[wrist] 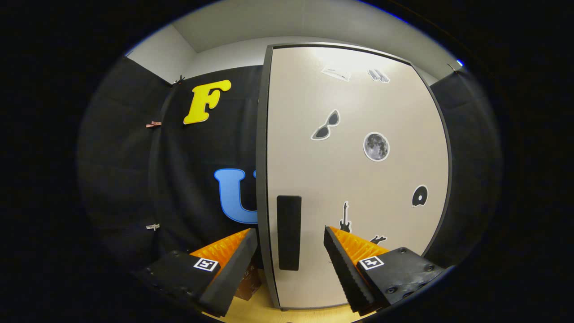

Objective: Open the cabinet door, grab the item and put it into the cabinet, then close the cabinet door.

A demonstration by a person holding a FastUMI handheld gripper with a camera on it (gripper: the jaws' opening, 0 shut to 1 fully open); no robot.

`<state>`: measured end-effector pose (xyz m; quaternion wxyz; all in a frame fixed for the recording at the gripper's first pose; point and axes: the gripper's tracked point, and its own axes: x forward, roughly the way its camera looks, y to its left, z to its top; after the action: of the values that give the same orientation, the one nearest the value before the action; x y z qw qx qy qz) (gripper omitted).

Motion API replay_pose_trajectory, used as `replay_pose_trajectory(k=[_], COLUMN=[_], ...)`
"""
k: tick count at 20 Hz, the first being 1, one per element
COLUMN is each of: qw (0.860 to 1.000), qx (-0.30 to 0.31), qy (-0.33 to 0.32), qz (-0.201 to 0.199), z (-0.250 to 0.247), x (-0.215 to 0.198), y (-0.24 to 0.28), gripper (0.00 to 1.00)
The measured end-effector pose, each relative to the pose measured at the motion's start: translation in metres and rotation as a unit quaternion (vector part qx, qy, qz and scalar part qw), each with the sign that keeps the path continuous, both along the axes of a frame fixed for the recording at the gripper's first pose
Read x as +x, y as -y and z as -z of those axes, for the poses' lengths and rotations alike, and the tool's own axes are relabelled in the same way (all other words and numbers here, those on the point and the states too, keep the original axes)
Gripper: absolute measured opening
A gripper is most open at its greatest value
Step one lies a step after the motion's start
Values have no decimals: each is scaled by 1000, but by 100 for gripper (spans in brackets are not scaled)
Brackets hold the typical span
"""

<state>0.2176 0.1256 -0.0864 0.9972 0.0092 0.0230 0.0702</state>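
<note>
Straight ahead of the gripper (290,237) stands the cabinet (358,179), its pale door (354,188) shut and framed in a dark edge. Its fingers are spread wide and hold nothing. A dark upright handle (289,232) sits on the door near its left edge, between the two fingers and just beyond their tips; whether the tips touch the door cannot be told. Stickers dot the door beyond the right finger: sunglasses (326,125), a moon (376,146), a disc (419,196) and a guitar (345,217). Low beside the left finger, a small brown item (249,283) rests on the wooden table (269,312), just left of the cabinet's corner and partly hidden by that finger.
</note>
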Motion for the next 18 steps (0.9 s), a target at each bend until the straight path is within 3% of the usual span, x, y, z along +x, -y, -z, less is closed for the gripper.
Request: replay_pose_trajectory(k=[6,7,10,13,18], qw=[1000,1000,1000,999,999], qx=[-12,-12,-20,-32,-28], qy=[-14,-14,-12,-29,-28], qz=[10,5,3,10,25], z=[18,19,25,38,37], x=[25,26,32,38,37], y=[1,-2,-9,-10,-7], gripper=[95,88,81,51,32])
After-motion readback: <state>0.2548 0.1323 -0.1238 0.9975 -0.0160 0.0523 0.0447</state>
